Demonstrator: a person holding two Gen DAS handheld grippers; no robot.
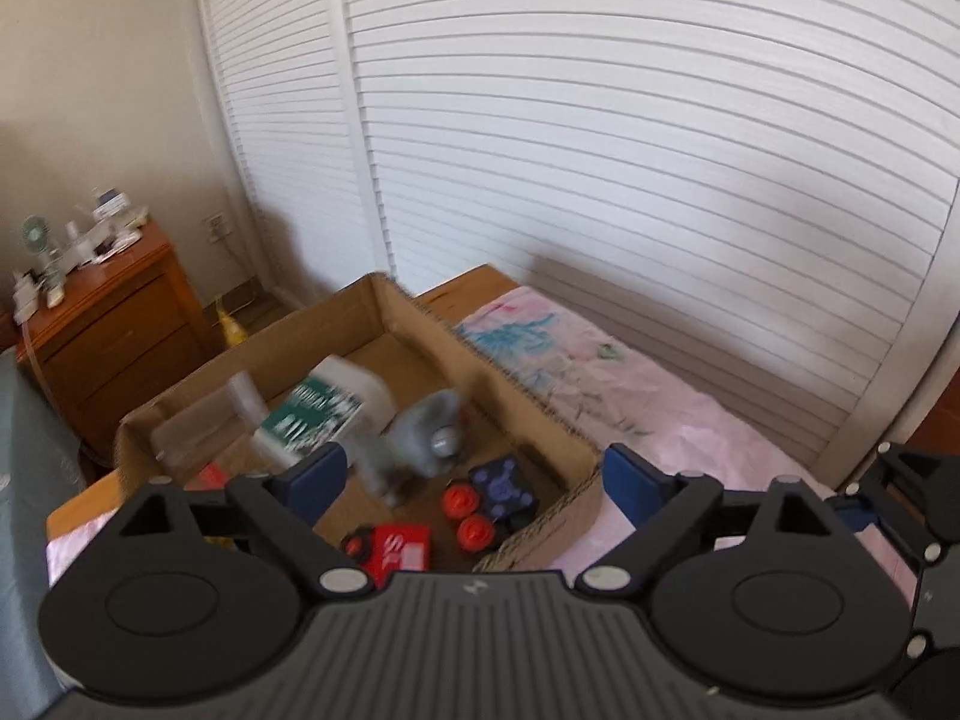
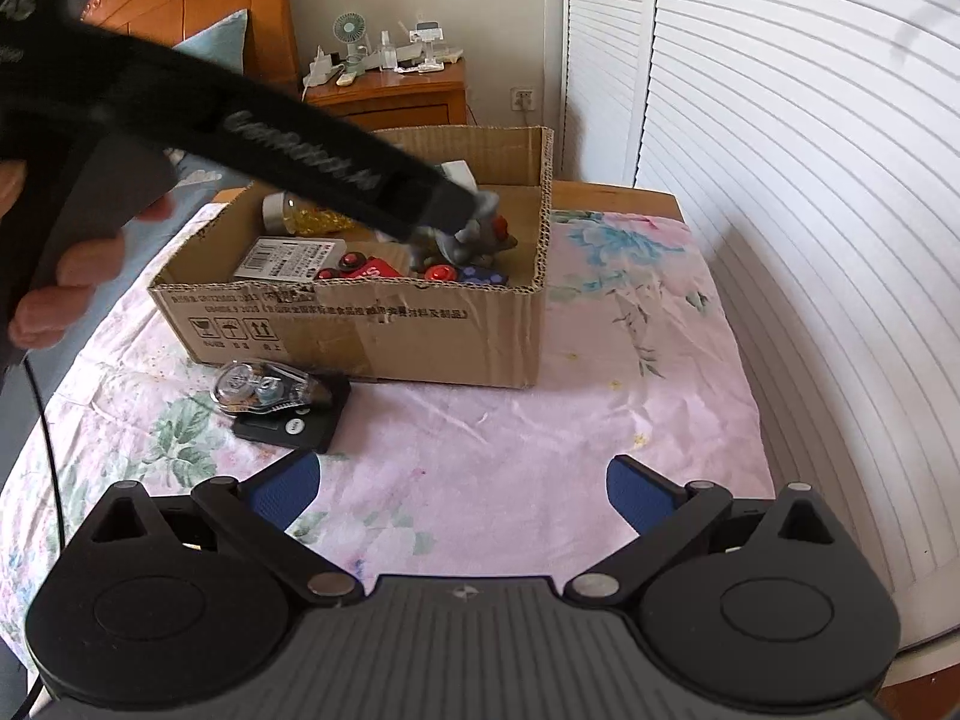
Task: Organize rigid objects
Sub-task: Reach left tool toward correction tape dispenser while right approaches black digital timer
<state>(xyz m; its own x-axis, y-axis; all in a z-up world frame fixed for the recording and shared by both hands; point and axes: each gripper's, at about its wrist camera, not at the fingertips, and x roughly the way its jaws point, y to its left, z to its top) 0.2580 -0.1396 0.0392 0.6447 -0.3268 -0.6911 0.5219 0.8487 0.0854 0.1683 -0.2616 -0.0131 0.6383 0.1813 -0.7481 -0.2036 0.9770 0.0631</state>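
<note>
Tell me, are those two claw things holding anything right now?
No. The left gripper is open above the cardboard box; the right gripper is open over the bedspread.

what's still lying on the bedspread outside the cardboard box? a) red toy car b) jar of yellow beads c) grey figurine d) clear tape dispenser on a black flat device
d: the clear tape dispenser rests on the black flat device in front of the cardboard box.
</note>
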